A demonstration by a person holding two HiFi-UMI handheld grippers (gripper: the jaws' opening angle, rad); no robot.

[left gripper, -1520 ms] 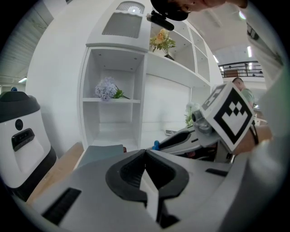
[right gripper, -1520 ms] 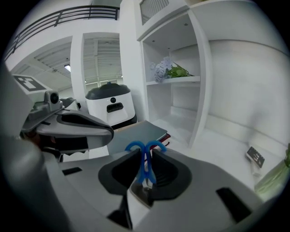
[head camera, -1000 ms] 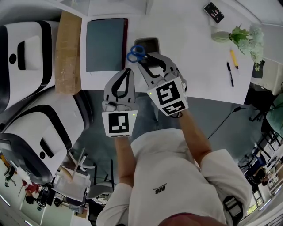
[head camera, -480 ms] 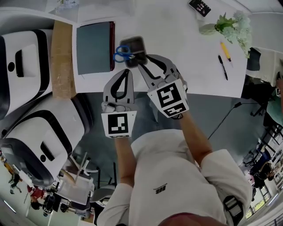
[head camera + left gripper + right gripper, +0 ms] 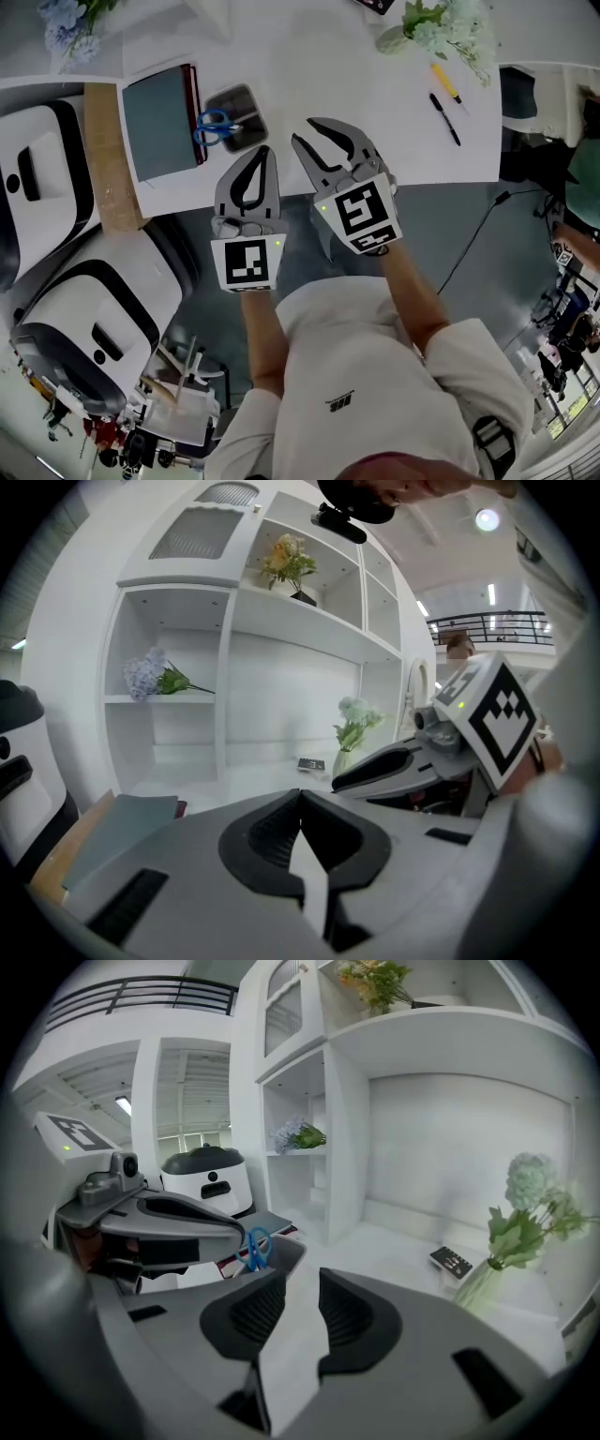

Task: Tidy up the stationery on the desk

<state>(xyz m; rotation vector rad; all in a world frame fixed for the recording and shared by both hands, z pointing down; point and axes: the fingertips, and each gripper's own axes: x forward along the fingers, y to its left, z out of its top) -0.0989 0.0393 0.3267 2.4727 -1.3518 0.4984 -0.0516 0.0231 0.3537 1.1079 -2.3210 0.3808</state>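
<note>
Centrally, the left gripper [image 5: 265, 150] is pressing its ribbed dark jaws together, empty; the right gripper [image 5: 305, 130] is holding its jaws slightly parted, likewise empty.

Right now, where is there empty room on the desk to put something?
The bare middle of the desk, between the scissors holder and the yellow pen, is free. It is crowded on the left by the notebook, and on the right around the vase and black pen.
</note>
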